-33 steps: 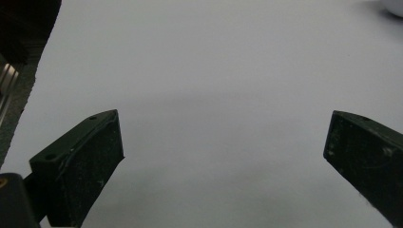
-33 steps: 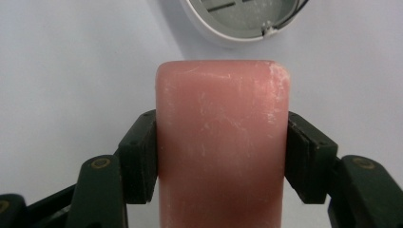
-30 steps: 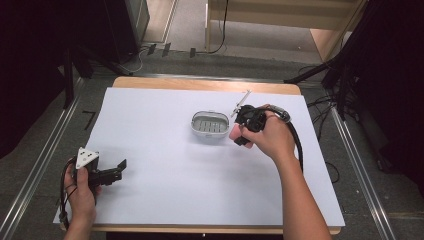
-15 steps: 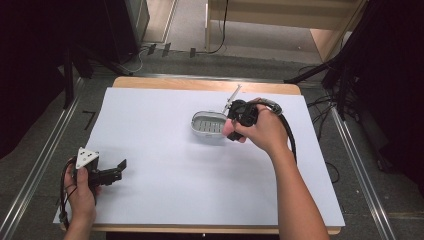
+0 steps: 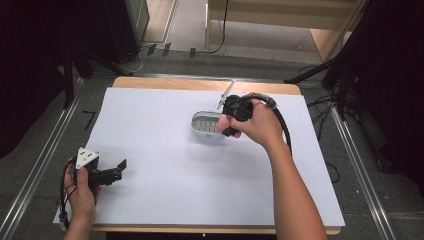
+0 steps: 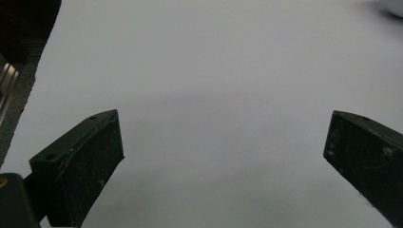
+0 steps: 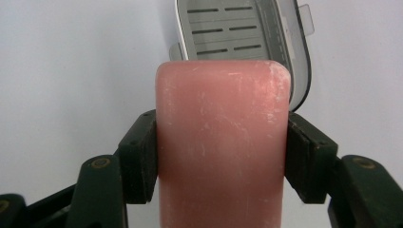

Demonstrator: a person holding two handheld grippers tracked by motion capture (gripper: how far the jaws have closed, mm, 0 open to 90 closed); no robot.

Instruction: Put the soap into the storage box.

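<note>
My right gripper [image 7: 222, 156] has its fingers clamped on a pink soap bar [image 7: 222, 142], held just above the near edge of the slotted soap dish [image 5: 206, 126] mid-worktop. My left gripper [image 6: 223, 161] rests at the near left corner of the white worktop [image 5: 160, 195], fingers spread wide with nothing between them.

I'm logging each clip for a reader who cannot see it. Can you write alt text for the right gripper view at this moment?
A pink soap bar is clamped between the right gripper's two black jaws, which press on its left and right sides. Beyond it, a grey soap dish with a slotted insert lies on the white table cover.
</note>
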